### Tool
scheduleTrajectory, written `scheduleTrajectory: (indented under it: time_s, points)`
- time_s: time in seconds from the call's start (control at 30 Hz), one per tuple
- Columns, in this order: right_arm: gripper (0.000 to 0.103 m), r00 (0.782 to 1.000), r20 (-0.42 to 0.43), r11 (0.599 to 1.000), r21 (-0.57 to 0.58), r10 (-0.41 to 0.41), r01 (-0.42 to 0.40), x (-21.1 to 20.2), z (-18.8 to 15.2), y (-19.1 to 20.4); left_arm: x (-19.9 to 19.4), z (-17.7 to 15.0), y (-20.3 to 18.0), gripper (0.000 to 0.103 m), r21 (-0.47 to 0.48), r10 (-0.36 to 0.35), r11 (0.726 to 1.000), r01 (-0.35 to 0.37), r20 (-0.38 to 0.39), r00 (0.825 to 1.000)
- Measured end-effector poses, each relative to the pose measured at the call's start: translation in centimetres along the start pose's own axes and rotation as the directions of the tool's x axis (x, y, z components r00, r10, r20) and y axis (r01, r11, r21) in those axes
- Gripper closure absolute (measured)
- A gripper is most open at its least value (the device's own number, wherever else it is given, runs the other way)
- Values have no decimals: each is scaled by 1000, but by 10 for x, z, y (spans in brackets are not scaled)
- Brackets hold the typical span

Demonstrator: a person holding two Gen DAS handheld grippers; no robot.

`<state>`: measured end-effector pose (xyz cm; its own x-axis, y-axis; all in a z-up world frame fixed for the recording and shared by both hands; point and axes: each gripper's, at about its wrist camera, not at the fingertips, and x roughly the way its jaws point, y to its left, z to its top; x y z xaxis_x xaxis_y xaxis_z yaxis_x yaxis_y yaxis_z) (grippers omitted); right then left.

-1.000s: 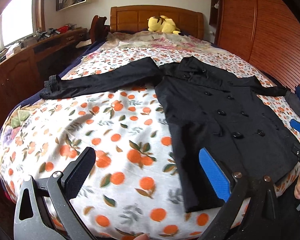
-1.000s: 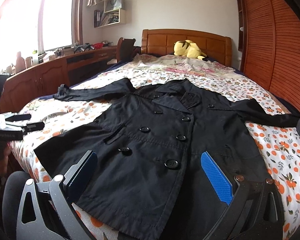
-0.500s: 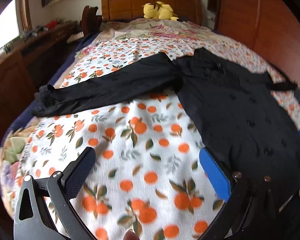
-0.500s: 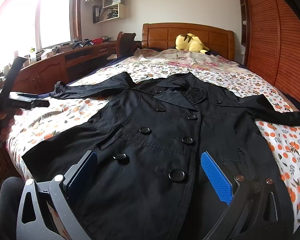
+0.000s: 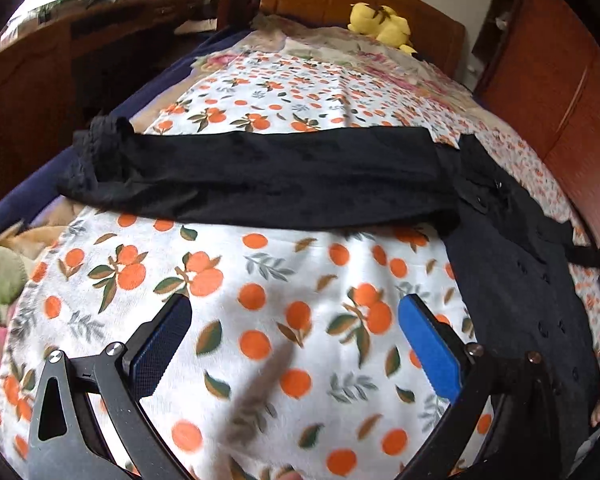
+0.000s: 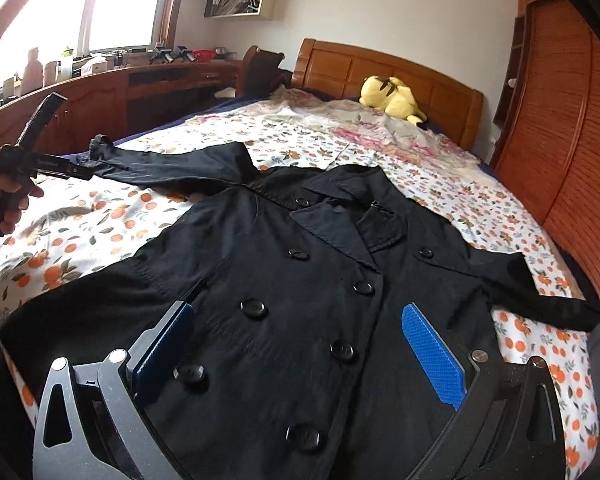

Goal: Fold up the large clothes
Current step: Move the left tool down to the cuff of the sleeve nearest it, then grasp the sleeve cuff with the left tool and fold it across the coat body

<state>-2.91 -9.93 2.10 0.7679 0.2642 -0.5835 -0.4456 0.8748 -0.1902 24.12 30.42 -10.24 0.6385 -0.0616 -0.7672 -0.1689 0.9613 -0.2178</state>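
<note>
Coat (image 6: 300, 280) in black cloth, double-breasted with dark buttons, lay face up and spread flat on the bed (image 6: 112, 220), which wore a white sheet printed with oranges. In the right wrist view the right claw (image 6: 296, 356) hung just above the coat's lower front, its two blue-padded fingers (image 6: 434, 354) spread wide with nothing between them; buttons showed in the gap and the collar (image 6: 340, 220) lay ahead of it. One sleeve (image 6: 172, 166) ran out ahead and to the left of that claw toward the bed's edge, and the other sleeve (image 6: 540, 296) reached off to the right.

Far to the left of the right claw a hand (image 6: 8, 200) held the other tool, raised over the sheet near the left sleeve's cuff.

From the left wrist view, the left claw (image 5: 294, 346) was also spread open and empty, poised over bare sheet (image 5: 260, 280). The long sleeve (image 5: 260, 180) lay straight across just ahead of it, cuff (image 5: 100, 140) at the far left, while the coat body (image 5: 520, 280) sat to the right of the fingers. A blurred grey streak crossed the sheet between the fingers; what it was could not be told.

Beyond both claws a yellow plush toy (image 6: 392, 96) rested against the wooden headboard (image 6: 380, 68), and a wooden wardrobe (image 6: 560, 120) stood to the right.
</note>
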Motion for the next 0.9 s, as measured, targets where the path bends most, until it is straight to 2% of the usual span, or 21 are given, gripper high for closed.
scheduleTrajectory:
  time_s: [0.1, 0.17, 0.23, 0.37, 0.43, 0.57, 0.63, 0.7, 0.73, 0.77, 0.8, 0.87, 0.9]
  points:
    - [0, 1000, -9, 1000, 1, 19, -19, 16, 10, 2, 10, 8, 15, 6, -32, 9, 999, -9, 2, 1000]
    - [0, 999, -15, 999, 3, 44, -43, 27, 15, 5, 15, 12, 24, 16, -62, 20, 998, -20, 6, 1000]
    - [0, 997, -28, 997, 3, 75, -75, 38, 19, 9, 22, 16, 30, 18, -67, 27, 997, -27, -2, 1000]
    - [0, 995, -42, 995, -42, 92, -93, 56, 25, 14, 37, 30, 41, 20, -98, 17, 995, -18, -9, 1000]
    - [0, 996, -49, 995, -63, 71, -74, 63, 28, 17, 48, 36, 48, 20, -141, -4, 990, 1, -18, 1000]
    - [0, 996, -65, 995, -73, 64, -69, 78, 30, 17, 75, 46, 63, 21, -226, 12, 974, -23, -52, 999]
    - [0, 996, -65, 995, -74, 63, -68, 79, 30, 16, 87, 50, 70, 21, -282, -4, 959, -13, -61, 998]
    - [0, 996, -62, 995, -75, 67, -71, 75, 28, 14, 92, 54, 71, 21, -298, -11, 955, -3, -47, 999]
    - [0, 996, -60, 995, -76, 65, -70, 76, 27, 14, 94, 56, 71, 25, -299, -5, 954, -8, -43, 999]
    - [0, 996, -61, 995, -78, 61, -65, 75, 27, 13, 95, 58, 71, 38, -302, 0, 953, -11, -37, 999]
    - [0, 996, -62, 995, -81, 57, -62, 75, 27, 12, 98, 60, 71, 47, -309, 6, 951, -18, -38, 999]
    - [0, 997, -58, 995, -85, 49, -54, 70, 24, 8, 102, 64, 74, 79, -326, -10, 945, 0, -30, 999]
    - [0, 998, -53, 995, -86, 41, -46, 68, 23, 5, 103, 65, 74, 85, -334, -18, 943, 9, -25, 1000]
